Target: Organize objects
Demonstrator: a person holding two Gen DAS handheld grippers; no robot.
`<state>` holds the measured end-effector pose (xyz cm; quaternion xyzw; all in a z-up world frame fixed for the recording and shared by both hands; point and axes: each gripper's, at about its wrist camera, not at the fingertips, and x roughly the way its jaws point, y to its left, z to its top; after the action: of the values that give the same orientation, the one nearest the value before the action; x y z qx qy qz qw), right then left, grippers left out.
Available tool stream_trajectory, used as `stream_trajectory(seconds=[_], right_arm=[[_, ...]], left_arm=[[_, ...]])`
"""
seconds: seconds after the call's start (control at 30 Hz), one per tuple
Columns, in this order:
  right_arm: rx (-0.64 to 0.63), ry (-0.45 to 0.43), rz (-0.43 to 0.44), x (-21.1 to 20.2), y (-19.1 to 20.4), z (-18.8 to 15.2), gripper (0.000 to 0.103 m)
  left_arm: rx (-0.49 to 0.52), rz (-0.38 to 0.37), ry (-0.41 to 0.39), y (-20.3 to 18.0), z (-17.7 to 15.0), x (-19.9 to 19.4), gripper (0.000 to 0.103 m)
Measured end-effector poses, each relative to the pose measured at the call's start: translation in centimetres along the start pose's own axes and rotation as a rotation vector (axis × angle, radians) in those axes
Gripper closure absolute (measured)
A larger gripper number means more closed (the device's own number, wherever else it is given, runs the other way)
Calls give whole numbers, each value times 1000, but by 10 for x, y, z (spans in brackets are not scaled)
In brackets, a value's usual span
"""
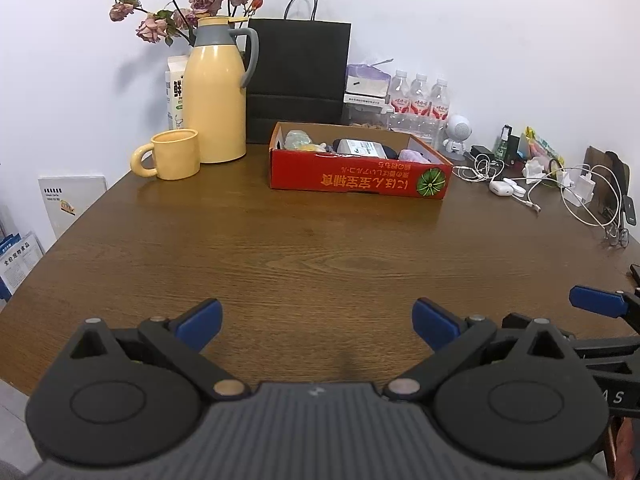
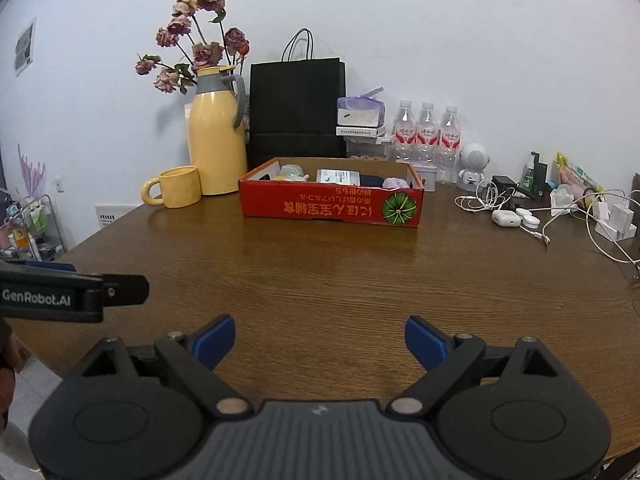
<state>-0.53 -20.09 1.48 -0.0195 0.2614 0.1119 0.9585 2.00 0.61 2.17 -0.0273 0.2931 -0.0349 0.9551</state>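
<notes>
A red cardboard box (image 1: 360,178) (image 2: 330,206) stands toward the back of the brown wooden table (image 1: 304,248). Several small things lie in it, among them a white packet (image 2: 338,176), a dark bundle and a lilac cloth (image 1: 414,156). My left gripper (image 1: 317,322) hovers open over the table's near edge, nothing between its blue pads. My right gripper (image 2: 320,340) is open too, well short of the box and holding nothing. The right gripper's blue pad (image 1: 596,300) shows at the far right of the left wrist view. The left gripper's black body (image 2: 72,298) shows at the left of the right wrist view.
A yellow mug (image 1: 172,154) and a yellow jug (image 1: 216,92) with dried roses stand at the back left, a black paper bag (image 1: 298,76) behind the box. Three water bottles (image 2: 426,136), a white robot figure (image 2: 472,166), earbuds and tangled white cables (image 2: 532,216) crowd the right.
</notes>
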Motion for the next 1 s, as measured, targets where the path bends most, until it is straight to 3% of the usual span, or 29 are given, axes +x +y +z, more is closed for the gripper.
stream_trajectory(seconds=[1.0], right_arm=[[60,22,-38,6,-18,-5,11]], left_arm=[[55,-10,43,-10,-5,6,0]])
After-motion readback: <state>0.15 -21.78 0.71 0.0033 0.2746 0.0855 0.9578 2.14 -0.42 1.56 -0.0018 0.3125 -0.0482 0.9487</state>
